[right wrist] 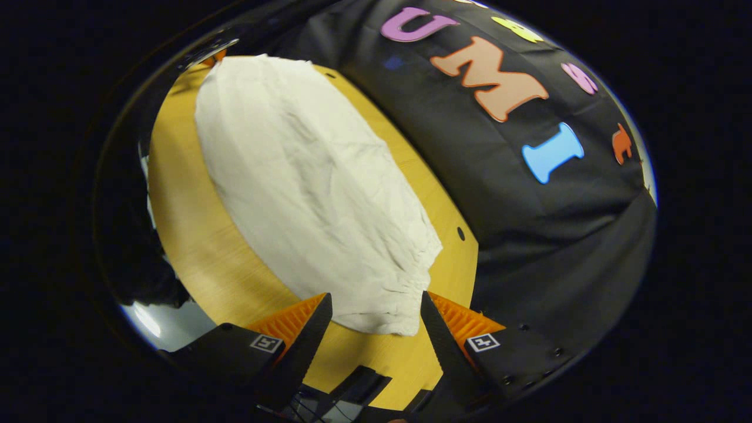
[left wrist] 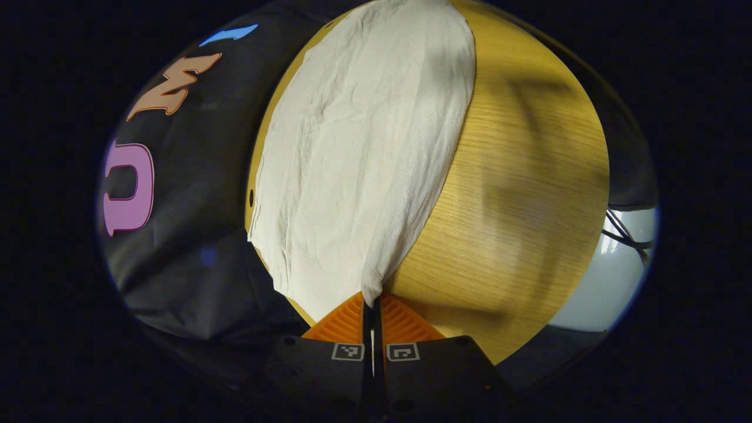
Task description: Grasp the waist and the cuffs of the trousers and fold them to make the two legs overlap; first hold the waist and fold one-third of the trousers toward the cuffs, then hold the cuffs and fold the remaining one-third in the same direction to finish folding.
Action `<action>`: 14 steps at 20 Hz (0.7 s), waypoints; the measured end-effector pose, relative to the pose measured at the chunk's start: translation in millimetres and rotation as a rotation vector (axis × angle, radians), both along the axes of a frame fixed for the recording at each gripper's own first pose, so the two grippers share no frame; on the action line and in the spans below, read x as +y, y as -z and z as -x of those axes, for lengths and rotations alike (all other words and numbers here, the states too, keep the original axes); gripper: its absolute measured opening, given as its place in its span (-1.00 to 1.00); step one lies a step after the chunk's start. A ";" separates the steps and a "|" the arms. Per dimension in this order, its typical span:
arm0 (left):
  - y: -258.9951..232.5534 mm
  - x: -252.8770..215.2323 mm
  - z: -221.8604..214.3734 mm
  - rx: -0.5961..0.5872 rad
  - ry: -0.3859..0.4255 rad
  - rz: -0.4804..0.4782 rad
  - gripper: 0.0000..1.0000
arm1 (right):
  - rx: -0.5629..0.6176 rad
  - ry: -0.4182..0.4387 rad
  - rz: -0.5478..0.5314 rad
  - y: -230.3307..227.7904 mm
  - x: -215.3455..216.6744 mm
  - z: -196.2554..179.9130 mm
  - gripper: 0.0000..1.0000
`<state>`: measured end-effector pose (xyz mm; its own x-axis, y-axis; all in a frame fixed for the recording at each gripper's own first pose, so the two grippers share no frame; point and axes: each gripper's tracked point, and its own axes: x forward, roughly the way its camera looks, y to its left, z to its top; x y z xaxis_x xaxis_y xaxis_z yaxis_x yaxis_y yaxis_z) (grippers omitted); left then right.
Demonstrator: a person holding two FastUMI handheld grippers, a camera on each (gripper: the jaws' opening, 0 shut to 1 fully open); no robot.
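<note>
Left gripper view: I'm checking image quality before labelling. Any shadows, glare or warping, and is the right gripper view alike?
Left gripper view: broad soft shadows cross the wooden table; fisheye bends its edge; trousers sharp. Right gripper view: same bending, a bright glare patch on the floor, trousers evenly lit.

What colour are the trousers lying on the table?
Plain off-white, creased, with no pattern; the trousers show best in the left gripper view.

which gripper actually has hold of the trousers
The left gripper, shut on a pinch of the trousers; the right gripper is open, straddling their gathered end.
</note>
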<state>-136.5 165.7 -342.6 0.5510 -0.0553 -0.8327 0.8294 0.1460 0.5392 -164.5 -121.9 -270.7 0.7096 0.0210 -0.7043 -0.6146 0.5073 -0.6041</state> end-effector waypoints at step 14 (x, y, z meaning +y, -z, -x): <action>1.4 -0.6 1.0 0.000 -0.021 -0.003 -1.00 | 0.084 -0.173 0.202 43.9 4.2 -8.4 0.85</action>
<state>-137.6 165.1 -344.1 0.5521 -0.0415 -0.8327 0.8262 0.1616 0.5397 -156.0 -117.7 -314.6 0.6465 -0.0101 -0.7628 -0.7340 0.2645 -0.6256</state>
